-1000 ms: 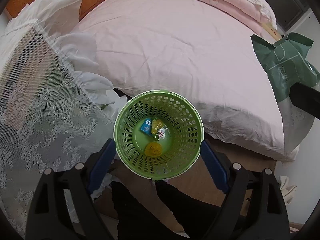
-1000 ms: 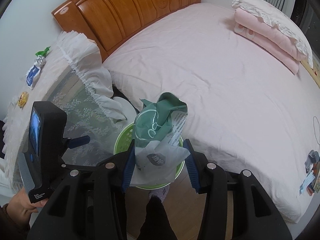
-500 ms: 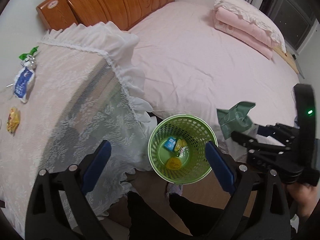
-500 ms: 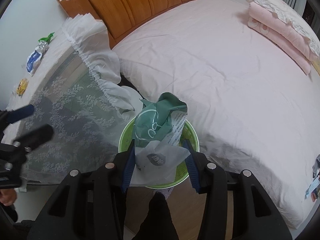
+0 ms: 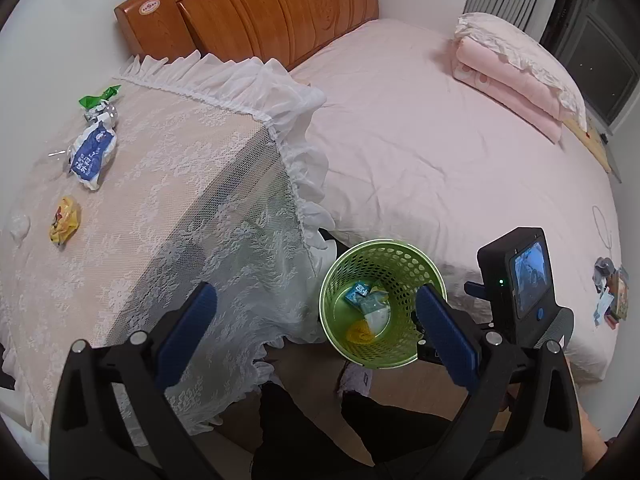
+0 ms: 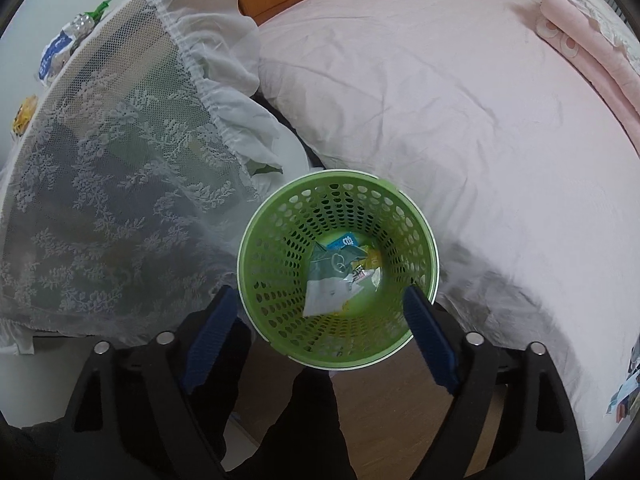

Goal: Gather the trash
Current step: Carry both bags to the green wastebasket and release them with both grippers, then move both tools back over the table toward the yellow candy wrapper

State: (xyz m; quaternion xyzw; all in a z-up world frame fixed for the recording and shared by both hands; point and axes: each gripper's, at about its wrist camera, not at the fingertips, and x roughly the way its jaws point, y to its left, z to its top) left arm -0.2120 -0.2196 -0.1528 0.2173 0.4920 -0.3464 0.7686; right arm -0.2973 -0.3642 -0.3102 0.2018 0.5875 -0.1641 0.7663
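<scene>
Trash is found inside the green perforated basket (image 6: pixel 338 276), which stands on the floor between the lace-covered nightstand (image 5: pixel 160 184) and the bed (image 5: pixel 440 140). At its bottom lie a green-and-white bag (image 6: pixel 330 278), a small blue packet (image 6: pixel 342 242) and yellow wrappers (image 5: pixel 360 330). The right gripper (image 6: pixel 320 330) is held directly above the basket, its fingers spread wide and empty; half a second ago the green-and-white bag was clamped between them, so the bag has been released into the basket. The left gripper (image 5: pixel 316 338) is also held with fingers wide apart and empty. Uncollected on the nightstand are a blue-and-white wrapper (image 5: pixel 91 156), a yellow wrapper (image 5: pixel 64 220) and a green wrapper (image 5: pixel 100 96). Further litter (image 5: pixel 610 290) is seen on the bed's right edge.
</scene>
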